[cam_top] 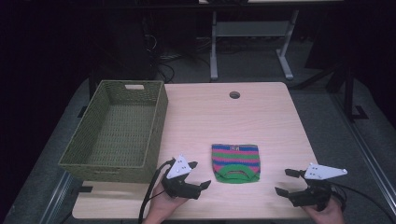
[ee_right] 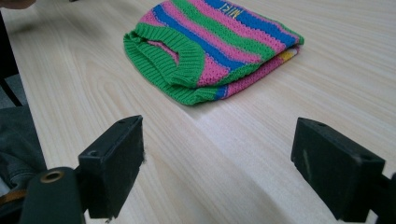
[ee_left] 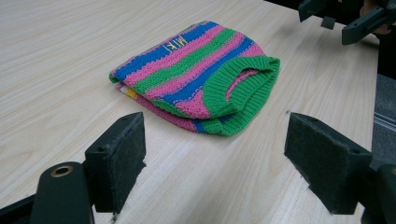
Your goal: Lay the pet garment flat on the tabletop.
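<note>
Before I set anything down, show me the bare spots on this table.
Free: the far table between the basket and right edge, around the round hole. Crowded: the near edge, where the left gripper and right gripper flank the folded striped knit.

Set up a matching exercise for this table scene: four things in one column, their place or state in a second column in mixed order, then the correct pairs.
Things:
1. woven basket
2. striped knit garment
3. left gripper
4. round hole

Places or states:
A. folded flat on the table, between the two grippers
B. in the tabletop near its far edge
C. olive green, at the table's left side
D. jaws open, nothing between them, just right of the basket's near corner

Pairs: 1-C, 2-A, 3-D, 4-B
</note>
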The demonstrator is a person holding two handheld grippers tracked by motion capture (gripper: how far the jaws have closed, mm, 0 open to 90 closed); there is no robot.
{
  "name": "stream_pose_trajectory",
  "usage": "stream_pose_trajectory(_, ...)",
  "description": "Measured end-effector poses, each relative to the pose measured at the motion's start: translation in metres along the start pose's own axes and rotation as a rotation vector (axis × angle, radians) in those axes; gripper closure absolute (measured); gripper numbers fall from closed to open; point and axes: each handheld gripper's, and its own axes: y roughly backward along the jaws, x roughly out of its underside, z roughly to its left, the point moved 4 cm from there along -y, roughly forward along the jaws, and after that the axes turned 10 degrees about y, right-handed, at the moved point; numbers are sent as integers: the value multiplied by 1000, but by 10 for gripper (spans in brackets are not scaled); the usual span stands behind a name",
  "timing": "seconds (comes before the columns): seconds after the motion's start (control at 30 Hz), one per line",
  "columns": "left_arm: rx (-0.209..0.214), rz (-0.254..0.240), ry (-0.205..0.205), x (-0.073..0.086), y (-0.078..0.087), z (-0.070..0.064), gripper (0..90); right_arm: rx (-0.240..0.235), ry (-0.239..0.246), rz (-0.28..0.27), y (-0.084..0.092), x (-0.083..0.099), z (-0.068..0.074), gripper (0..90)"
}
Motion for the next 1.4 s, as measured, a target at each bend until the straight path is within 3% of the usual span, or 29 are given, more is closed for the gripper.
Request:
stream_pose_trajectory(0.3, 20, -5, 9, -4, 0, 1, 205, -21, 10, -10, 1, -7, 5, 163)
stream_pose_trajectory(0.53, 29, -26, -13, -19, -2, -1, 211, -35, 28, -29, 3, -21, 1, 172)
stream_pose_trajectory(0.73, 71, -25, -39, -37, -12, -8, 227, -64, 65, -15, -1, -37, -6, 189)
stream_pose_trajectory(0.83, 55, -14, -77, -42, -18, -8, 233, -76, 85, -4, -4, -46, -9, 200)
stream_pose_trajectory(0.97, 59, -8, -79, -45, -22, -7, 260, -90, 103, 14, -9, -53, -12, 202)
stream_pose_trajectory(1.1, 93, 13, -48, -46, -28, 0, 276, -113, 122, 34, -17, -62, -17, 217)
stream_pose_trajectory(1.4, 97, 64, -65, -44, -38, 5, 300, -164, 162, 71, -37, -76, -22, 280)
